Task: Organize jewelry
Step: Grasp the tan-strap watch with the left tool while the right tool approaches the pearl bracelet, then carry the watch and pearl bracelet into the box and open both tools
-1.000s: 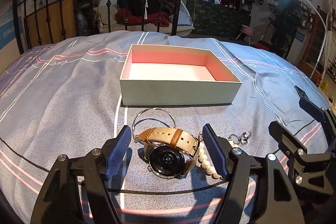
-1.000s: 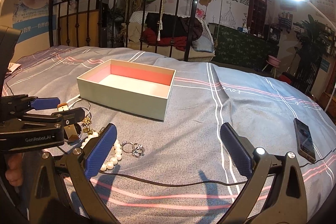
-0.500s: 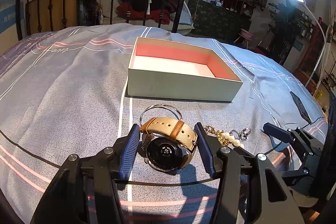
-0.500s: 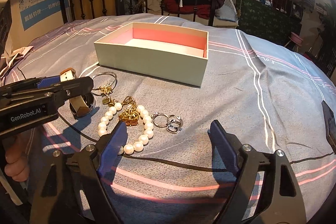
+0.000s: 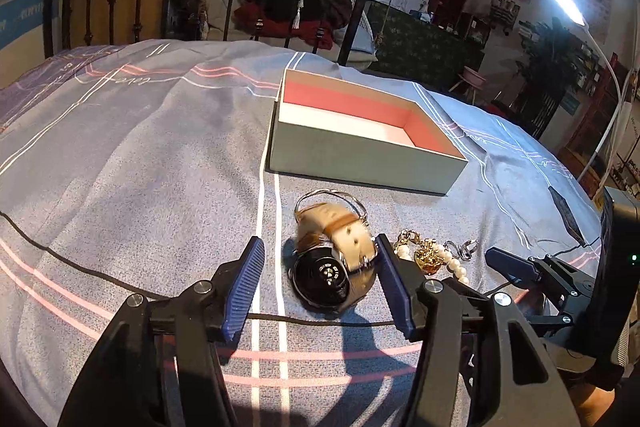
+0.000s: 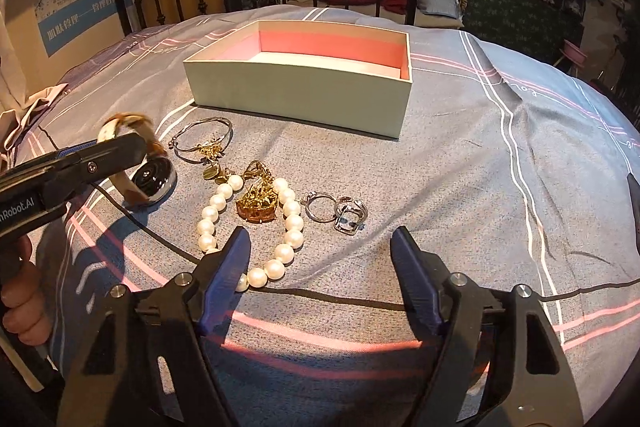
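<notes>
Watch on bed betw. spread jaws of L gripper, staged for box; R gripper jaws spread, empty, over pearls & rings.

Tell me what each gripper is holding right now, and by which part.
Nothing is held. The left gripper stands open around the watch; the right gripper is open over the bedspread.
</notes>
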A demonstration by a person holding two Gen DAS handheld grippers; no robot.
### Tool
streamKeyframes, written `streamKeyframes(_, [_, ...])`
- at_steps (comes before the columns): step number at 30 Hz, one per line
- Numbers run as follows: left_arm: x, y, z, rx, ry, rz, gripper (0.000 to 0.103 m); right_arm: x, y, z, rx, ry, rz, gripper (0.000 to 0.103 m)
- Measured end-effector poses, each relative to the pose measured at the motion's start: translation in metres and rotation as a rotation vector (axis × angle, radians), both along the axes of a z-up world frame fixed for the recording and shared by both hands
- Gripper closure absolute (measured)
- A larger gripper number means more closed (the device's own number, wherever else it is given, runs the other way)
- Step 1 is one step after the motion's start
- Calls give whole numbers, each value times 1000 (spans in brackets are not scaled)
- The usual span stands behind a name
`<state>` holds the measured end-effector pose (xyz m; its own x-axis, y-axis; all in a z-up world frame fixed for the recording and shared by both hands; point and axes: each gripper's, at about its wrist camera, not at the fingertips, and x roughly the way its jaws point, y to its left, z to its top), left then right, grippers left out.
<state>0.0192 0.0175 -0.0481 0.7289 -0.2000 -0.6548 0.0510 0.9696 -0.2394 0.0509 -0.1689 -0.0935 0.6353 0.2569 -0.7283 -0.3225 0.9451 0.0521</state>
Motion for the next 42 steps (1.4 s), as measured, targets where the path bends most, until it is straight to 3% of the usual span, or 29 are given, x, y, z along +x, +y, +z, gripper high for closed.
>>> streamKeyframes(5, [-3,9,-10,-25,43,19,48,-1,0,0,0,-2,1,30])
streamKeyframes(10, [1,4,-2,21,-1,9,48,-1,-1,-1,0,-1,4,30])
streamKeyframes(12, [3,-1,3,40,-30,-17,58,0,-1,-1,-3,-2,5,30])
streamKeyframes(13, [4,-5,5,48,-42,-41,76,0,0,0,-6,-1,7,30])
streamKeyframes(14, [4,-9,6,64,-50,-57,84,0,0,0,-6,-2,8,30])
streamKeyframes(16, [4,-17,9,98,-65,-73,85,0,0,1,-3,-2,24,43])
streamKeyframes(19, [3,-19,10,98,-67,-73,85,-3,4,1,-11,-4,48,71])
streamKeyframes(20, [2,-18,10,95,-66,-72,85,-3,4,1,7,5,68,92])
streamKeyframes(27, [0,-15,18,97,-81,-55,85,-7,3,12,32,-29,92,93])
streamKeyframes(42, [8,-23,43,92,-137,-81,85,9,3,78,67,-168,145,93])
